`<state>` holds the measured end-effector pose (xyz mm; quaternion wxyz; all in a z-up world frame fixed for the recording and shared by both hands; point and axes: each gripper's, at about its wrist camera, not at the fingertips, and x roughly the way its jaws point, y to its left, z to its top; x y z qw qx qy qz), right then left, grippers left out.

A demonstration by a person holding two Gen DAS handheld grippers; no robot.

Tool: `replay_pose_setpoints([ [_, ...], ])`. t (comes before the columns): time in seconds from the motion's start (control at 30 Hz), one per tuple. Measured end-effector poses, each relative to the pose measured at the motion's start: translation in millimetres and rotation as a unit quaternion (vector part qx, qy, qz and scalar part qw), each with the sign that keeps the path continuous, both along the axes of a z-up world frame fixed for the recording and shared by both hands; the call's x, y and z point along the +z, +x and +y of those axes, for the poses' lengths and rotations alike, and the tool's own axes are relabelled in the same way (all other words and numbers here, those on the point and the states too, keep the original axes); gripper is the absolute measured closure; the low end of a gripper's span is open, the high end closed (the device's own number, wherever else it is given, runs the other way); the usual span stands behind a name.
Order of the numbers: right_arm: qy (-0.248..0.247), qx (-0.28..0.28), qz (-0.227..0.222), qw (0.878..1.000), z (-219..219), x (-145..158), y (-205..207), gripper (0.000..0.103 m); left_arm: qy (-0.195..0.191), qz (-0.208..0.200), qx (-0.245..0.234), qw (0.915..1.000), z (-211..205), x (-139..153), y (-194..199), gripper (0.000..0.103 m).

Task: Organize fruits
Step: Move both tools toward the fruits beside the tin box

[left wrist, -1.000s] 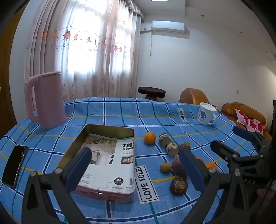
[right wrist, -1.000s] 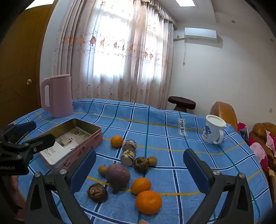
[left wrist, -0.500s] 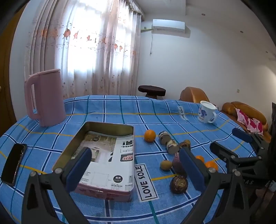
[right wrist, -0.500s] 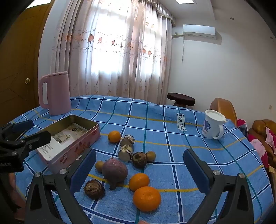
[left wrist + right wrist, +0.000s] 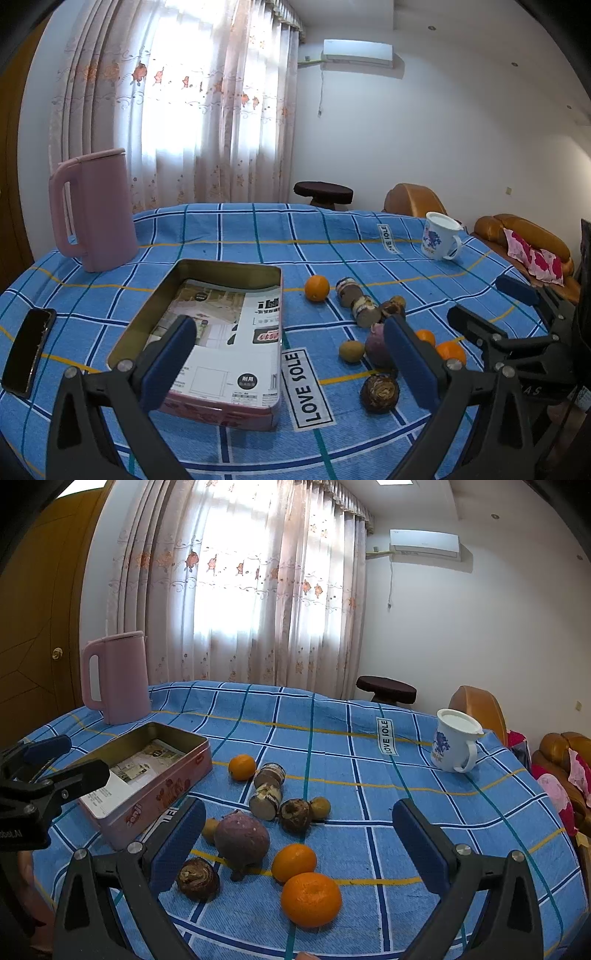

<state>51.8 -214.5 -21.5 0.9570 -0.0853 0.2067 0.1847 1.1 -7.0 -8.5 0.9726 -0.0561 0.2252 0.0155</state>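
Both our grippers, right (image 5: 295, 834) & left (image 5: 288, 354), hang spread wide, nothing held. Nearest big orange (image 5: 311, 899) on the cloth: probably firm, light, rolls; we'd pinch across its middle. Farther left, tin (image 5: 147, 775) has no fruit yet.

Tin box (image 5: 207, 269): shiny metal inside, printed paper lining. Tablecloth (image 5: 332, 709): matt woven cloth. Pink kettle (image 5: 118, 679): smooth matt plastic. Mug (image 5: 452, 740): glossy enamel/ceramic, can't tell. Tangerine (image 5: 310, 899): dimpled, slight sheen. Phone (image 5: 27, 350): glossy glass.
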Motion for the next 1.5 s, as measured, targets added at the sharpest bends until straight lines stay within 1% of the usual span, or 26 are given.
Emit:
replay_pose_setpoints([
  [0.97,0.0,0.0,0.005,1.0,-2.4,-3.8,0.5,0.001,0.006,0.006,-0.002,1.0,-5.3,-3.8,5.5,0.0],
  [1.5,0.0,0.0,0.011,1.0,-4.4,-7.9,1.9,0.001,0.009,0.012,-0.006,0.9999,-11.1,-10.6,6.6,0.0],
])
